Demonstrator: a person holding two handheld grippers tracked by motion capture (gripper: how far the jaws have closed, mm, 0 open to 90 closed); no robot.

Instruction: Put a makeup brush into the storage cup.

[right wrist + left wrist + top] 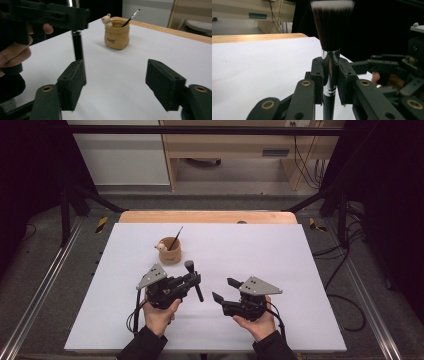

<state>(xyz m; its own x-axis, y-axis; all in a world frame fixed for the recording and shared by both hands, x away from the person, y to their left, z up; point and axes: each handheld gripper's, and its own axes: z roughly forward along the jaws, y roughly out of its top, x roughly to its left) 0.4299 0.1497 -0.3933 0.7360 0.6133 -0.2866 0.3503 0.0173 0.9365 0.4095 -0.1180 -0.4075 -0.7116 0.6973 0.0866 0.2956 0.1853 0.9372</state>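
A black makeup brush (332, 30) with white-tipped bristles and a chrome ferrule stands upright between the jaws of my left gripper (331, 82), which is shut on the ferrule. From above, the brush (189, 265) sits at the tip of the left gripper (195, 280), its handle slanting down toward the person. My right gripper (223, 290) is just to the right of it, and its jaws stand open (117, 82) with nothing between them. The brush's black handle (78, 47) hangs beside the right gripper's left pad.
A tan fabric-look cup (169, 251) with a small bear figure on its rim holds a thin brush (131, 17), beyond the grippers. The white sheet (270, 250) covers a wooden table (207, 216). Metal frame rails run along both sides.
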